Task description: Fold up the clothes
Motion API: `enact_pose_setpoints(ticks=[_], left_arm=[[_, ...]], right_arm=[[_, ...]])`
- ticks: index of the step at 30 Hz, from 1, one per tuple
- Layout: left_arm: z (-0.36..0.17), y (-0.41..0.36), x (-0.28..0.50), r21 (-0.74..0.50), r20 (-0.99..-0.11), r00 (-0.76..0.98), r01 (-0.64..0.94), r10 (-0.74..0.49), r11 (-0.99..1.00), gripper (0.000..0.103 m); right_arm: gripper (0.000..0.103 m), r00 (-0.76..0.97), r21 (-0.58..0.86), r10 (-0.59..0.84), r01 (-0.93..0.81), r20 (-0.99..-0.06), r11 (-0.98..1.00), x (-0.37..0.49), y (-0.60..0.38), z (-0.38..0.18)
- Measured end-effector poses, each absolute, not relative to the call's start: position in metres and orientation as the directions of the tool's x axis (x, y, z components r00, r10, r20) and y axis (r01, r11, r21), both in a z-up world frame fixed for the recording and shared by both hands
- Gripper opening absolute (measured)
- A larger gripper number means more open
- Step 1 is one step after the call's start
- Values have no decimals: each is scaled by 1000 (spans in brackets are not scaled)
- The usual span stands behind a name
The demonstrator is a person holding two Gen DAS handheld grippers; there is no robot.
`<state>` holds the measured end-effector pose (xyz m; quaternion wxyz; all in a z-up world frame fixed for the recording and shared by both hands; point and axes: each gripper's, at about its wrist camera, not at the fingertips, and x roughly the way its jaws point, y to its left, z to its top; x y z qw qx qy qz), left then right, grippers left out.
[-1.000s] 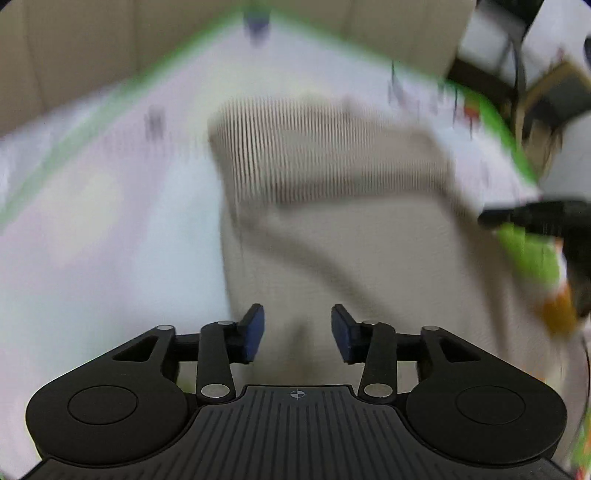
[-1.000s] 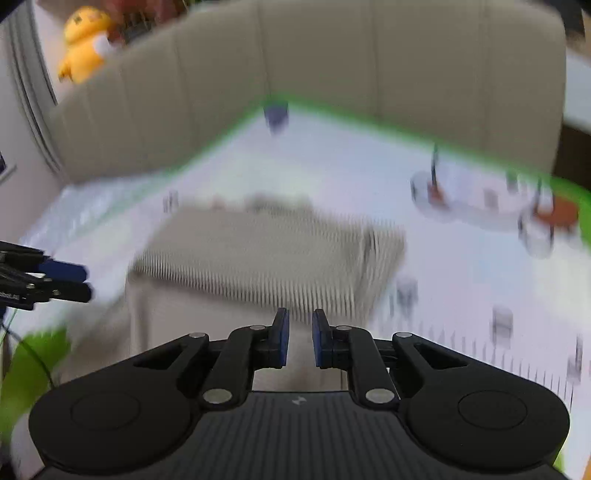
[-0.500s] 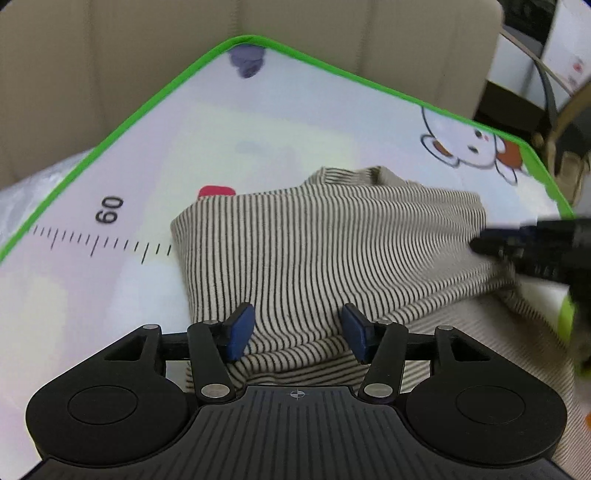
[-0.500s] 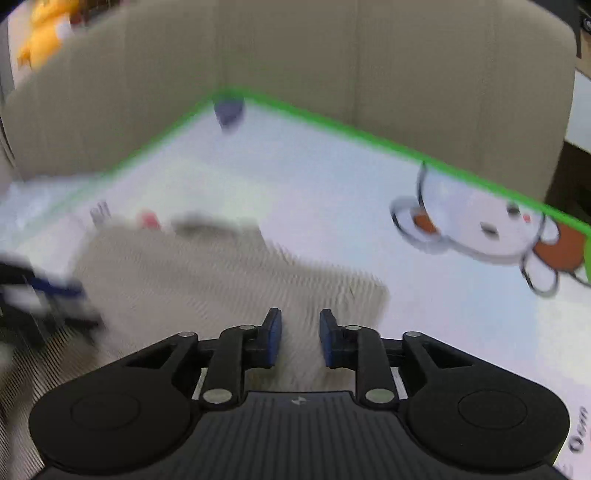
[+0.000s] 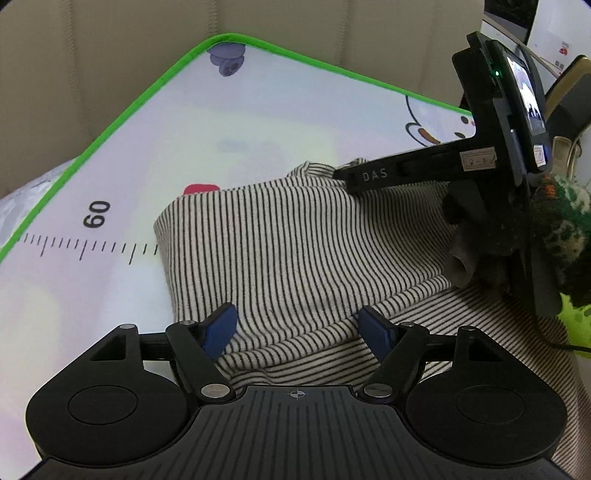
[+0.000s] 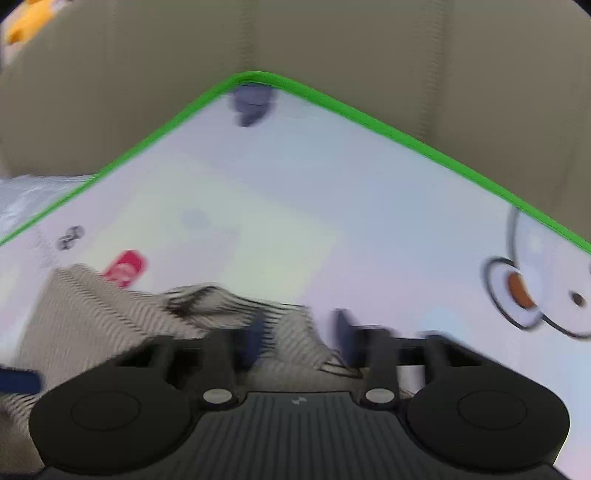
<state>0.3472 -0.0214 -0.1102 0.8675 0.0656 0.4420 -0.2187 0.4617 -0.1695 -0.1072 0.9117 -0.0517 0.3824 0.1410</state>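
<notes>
A black-and-white striped garment [image 5: 295, 251] lies folded on a pale play mat [image 5: 221, 122] with a green border. My left gripper [image 5: 299, 326] hovers open over its near folded edge, blue pads wide apart with cloth showing between them but not pinched. The right gripper's body [image 5: 417, 170] crosses the left wrist view at the right, its tip at the garment's far edge. In the blurred right wrist view my right gripper [image 6: 301, 336] stands open over the garment's [image 6: 110, 314] far right corner.
A beige padded wall [image 5: 110, 55] rises behind the mat. The mat shows a printed ruler marked 60 [image 5: 96, 214], a red patch [image 5: 201, 189] and a cartoon face [image 6: 532, 280]. A gloved hand [image 5: 554, 236] holds the right gripper. A yellow toy [image 6: 26, 22] sits at top left.
Both grippers opened wider. The right gripper swung across to the garment's far edge, now large in the left wrist view. The left gripper stayed over the near fold.
</notes>
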Motion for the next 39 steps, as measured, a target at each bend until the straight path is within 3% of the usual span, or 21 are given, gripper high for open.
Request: enact_pose_setpoints(ticks=[1, 12, 13, 14, 17, 21, 25, 29, 35, 37, 39], left_arm=[[-110, -21, 347, -81, -796, 512, 438, -323, 895, 78], [-81, 27, 334, -160, -766, 554, 325, -325, 932, 81], [-79, 32, 333, -168, -764, 558, 314, -325, 934, 82], [-76, 37, 332, -176, -761, 562, 303, -324, 937, 92], [-61, 65, 326, -200, -744, 592, 243, -308, 949, 95], [-37, 123, 320, -268, -709, 653, 100, -266, 958, 95], [-31, 143, 318, -400, -686, 650, 39, -328, 915, 96], [-28, 117, 313, -438, -667, 618, 126, -416, 890, 96], [-12, 60, 305, -360, -652, 593, 307, -473, 881, 96], [-20, 54, 303, -335, -683, 572, 309, -455, 890, 89], [-30, 55, 300, -323, -715, 542, 305, -442, 896, 52]], right_arm=[[7, 664, 18, 228, -308, -712, 951, 462, -168, -104], [6, 593, 220, 429, -393, -681, 893, 379, -178, -49], [6, 585, 239, 448, -400, -677, 884, 371, -179, -44], [6, 576, 259, 466, -408, -671, 876, 363, -180, -38], [6, 549, 315, 521, -428, -653, 847, 339, -183, -23], [4, 488, 336, 530, -431, -694, 838, 310, -176, -41], [4, 424, 358, 536, -431, -730, 828, 281, -168, -59], [4, 421, 315, 488, -418, -764, 852, 274, -173, -72], [4, 400, 283, 456, -421, -795, 862, 257, -184, -79], [5, 401, 287, 463, -425, -790, 858, 250, -189, -74], [6, 422, 318, 490, -415, -763, 853, 243, -200, -61]])
